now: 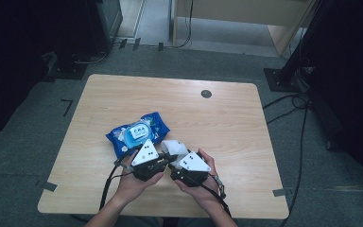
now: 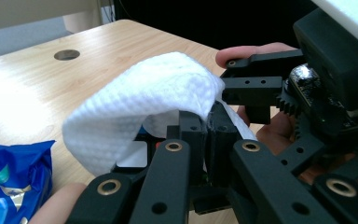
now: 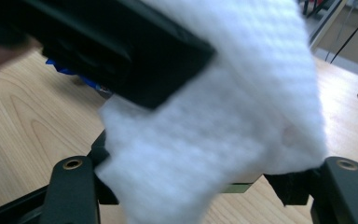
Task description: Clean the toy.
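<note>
A white wipe [image 1: 172, 146] hangs in the air just above the table [image 1: 227, 118], between my two grippers. My left gripper [image 1: 166, 158] is shut on the wipe's lower edge [image 2: 140, 107], and the sheet drapes over its jaws [image 2: 207, 133]. My right gripper [image 1: 177, 157] faces it from the right; in its own view its arms stand wide apart, open, with the wipe [image 3: 223, 121] lying across the gap between them [image 3: 209, 186]. Its fingertips are hidden by the sheet. A blue wet-wipe pack [image 1: 139, 132] lies flat on the table just behind the left gripper.
A round cable hole [image 1: 206, 93] sits near the table's far edge. Cables and dark stands surround the table on the floor, with a wooden desk leg [image 1: 283, 38] beyond. Bare wood lies to the right of the hands and at the back.
</note>
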{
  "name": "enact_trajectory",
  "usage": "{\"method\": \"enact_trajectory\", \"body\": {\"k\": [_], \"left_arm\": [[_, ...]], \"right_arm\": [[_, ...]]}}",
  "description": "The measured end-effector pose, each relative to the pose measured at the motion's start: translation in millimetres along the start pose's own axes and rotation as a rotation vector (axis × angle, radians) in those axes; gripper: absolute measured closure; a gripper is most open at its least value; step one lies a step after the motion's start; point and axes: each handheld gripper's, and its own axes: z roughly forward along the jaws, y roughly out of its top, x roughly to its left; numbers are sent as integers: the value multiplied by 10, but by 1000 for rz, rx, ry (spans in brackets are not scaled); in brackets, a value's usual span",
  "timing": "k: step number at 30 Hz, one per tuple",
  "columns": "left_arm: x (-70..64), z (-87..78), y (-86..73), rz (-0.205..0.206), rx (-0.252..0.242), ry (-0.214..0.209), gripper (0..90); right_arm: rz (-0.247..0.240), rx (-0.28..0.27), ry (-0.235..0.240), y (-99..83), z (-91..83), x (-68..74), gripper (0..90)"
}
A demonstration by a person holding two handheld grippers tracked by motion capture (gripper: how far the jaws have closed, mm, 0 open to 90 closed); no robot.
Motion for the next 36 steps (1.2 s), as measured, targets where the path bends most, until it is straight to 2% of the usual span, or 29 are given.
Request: {"method": "enact_trajectory", "body": {"k": [2,5,8,10,12,15,17,19,21,24,28,30,32,35,36], "left_arm": [[12,-7,4,0,4,14,881],[64,-26,-2,-41,8,21,852],[114,-75,5,-67,3,44,695],[123,-114,12,-54,-1,56,576],[136,-178,27,-23,-3,62,518],[182,-273,64,19,13,69,491],[232,-342,86,16,3,74,484],[268,-394,101,-7,-38,62,474],[250,-388,110,-10,-64,46,446],[160,-269,103,27,-32,66,424],[89,-150,54,62,8,81,469],[45,-109,23,113,30,109,532],[-1,-75,-13,180,44,134,647],[-40,-62,-31,229,45,132,839],[-45,-62,-30,233,41,128,874]], "right_arm": [[-5,2,0,-2,-1,1,344],[-7,1,4,-8,6,1,345],[-11,0,6,-17,7,0,344],[-11,1,1,-21,1,-11,344],[-5,3,-4,-24,-5,-35,344],[1,5,-11,-34,-5,-78,344],[3,10,-10,-39,-7,-89,344],[2,13,-4,-38,-7,-78,344],[-10,15,12,-33,-2,-42,344],[-38,13,33,-27,22,15,344],[-63,16,59,-22,37,86,344],[-62,17,60,-21,39,90,344],[-53,17,58,-19,40,80,344],[-46,27,54,-25,46,65,344],[-45,27,54,-30,50,59,344]]}}
